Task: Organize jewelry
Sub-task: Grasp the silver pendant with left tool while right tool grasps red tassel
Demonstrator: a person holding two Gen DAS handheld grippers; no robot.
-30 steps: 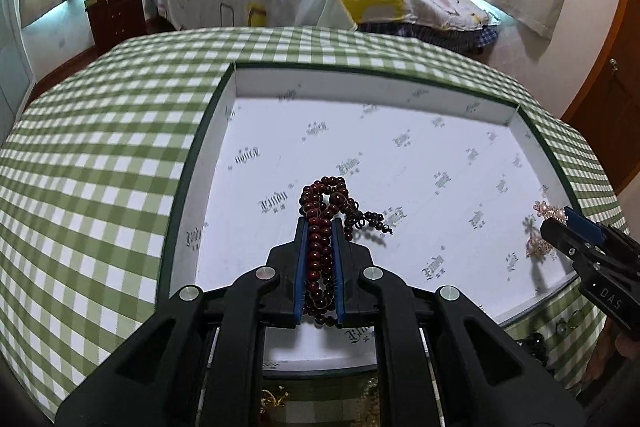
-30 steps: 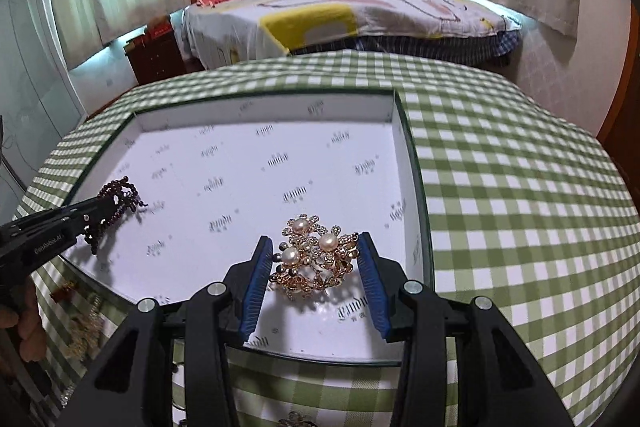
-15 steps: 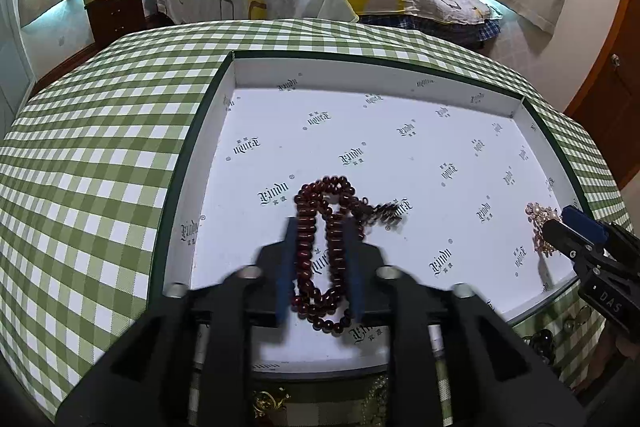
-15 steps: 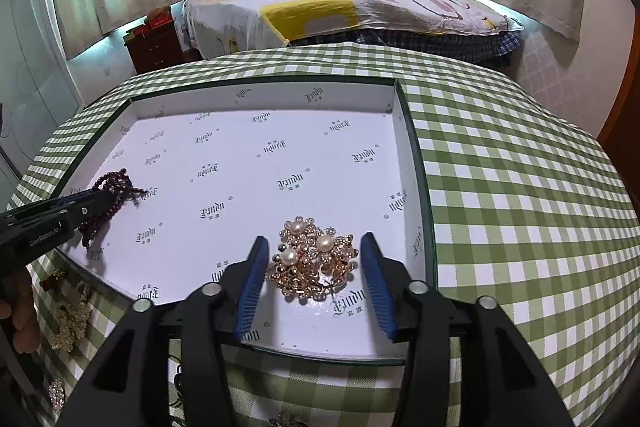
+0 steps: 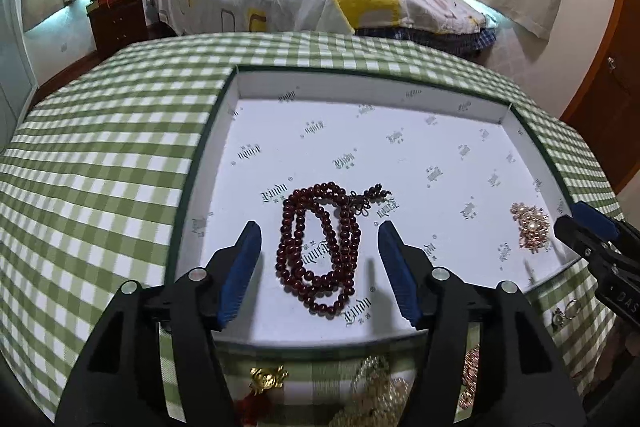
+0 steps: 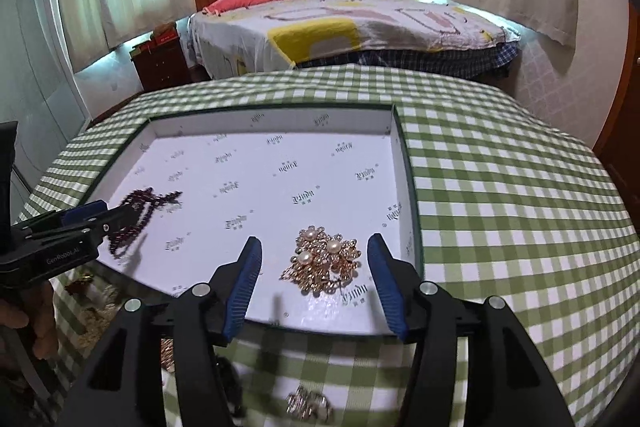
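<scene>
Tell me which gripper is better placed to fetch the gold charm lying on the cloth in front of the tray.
Left, probably. The left gripper is open, its bead strand released in the tray, and the gold charm lies just beneath it.

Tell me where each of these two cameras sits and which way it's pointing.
Left wrist: rides the left gripper, looking forward and down at the dark bead bracelet in the white tray; its own open fingers show.
Right wrist: rides the right gripper, facing the pearl brooch; its own open fingers show.
Shared: tray, both jewelry pieces, checkered tablecloth, the bed; each glimpses the other gripper.
</scene>
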